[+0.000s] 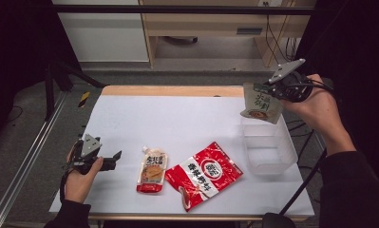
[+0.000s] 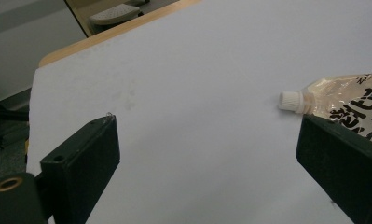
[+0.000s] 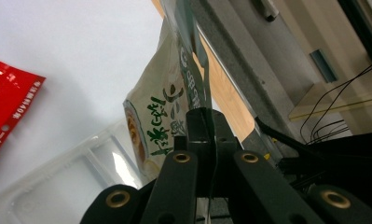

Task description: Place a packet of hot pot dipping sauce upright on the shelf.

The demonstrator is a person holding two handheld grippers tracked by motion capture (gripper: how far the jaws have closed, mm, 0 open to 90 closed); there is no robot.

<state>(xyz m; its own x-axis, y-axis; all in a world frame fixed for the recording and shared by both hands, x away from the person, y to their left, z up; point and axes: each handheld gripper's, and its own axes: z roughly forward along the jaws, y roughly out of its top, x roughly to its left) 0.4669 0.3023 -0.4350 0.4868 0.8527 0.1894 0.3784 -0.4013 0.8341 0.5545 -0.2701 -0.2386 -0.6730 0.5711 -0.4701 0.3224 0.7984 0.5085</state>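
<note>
From where I stand, the nearest things on the white table [image 1: 187,118] are two packets lying flat along its front edge: a red snack bag [image 1: 205,175] and, just beside it on the left, a small spouted pouch [image 1: 152,169] with its white cap pointing away from the person. The left gripper [image 1: 112,158] rests low at the front left corner, its jaws spread wide with nothing between them; in the left gripper view the pouch's cap [image 2: 291,101] sits a little past the right-hand jaw, so that hand is the nearer one to the two packets. Farther back on the right stands a clear plastic tub [image 1: 269,148], open at the top, with nothing to be seen inside it. Above its far rim the right gripper [image 1: 268,91] holds a pale packet with green lettering [image 1: 260,105], jaws pressed together on the packet's top edge, so the packet hangs down with its long axis close to upright and its lower end over the tub's back wall, apart from it. In the right gripper view the packet [image 3: 162,116] runs out from the closed jaws with the tub [image 3: 58,177] lying beyond it. To my eye the packing turns on this: the tub's opening lies below and slightly nearer than the hanging packet, so the right hand would need to come forward and down before letting go.
</note>
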